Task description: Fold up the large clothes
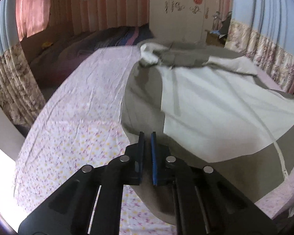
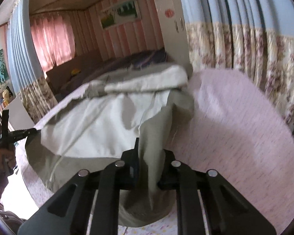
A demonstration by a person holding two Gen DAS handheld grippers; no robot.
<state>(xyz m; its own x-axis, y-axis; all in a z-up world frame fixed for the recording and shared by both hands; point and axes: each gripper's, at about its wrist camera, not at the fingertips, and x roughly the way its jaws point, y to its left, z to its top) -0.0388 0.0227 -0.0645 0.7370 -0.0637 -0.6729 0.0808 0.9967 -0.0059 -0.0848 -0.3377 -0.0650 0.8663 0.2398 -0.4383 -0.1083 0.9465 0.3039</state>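
Note:
A large grey-olive coat (image 1: 145, 98) with a pale lining (image 1: 215, 105) lies spread on the bed, lining flap turned up. My left gripper (image 1: 147, 137) hovers over the coat's near edge with its jaws a narrow gap apart and nothing between them. In the right wrist view my right gripper (image 2: 150, 154) is shut on a bunched fold of the coat (image 2: 151, 137) and lifts it. The lining (image 2: 100, 125) drapes to its left. The left gripper (image 2: 29, 131) shows at the far left, held in a hand.
The bed carries a floral sheet (image 1: 72, 121) and a pink blanket (image 2: 235, 129). Flowered curtains (image 2: 254, 58) hang close on the right. A white wardrobe (image 1: 186, 15) stands beyond the bed's head. A dark bedspread (image 1: 107, 39) lies on a second bed at the back.

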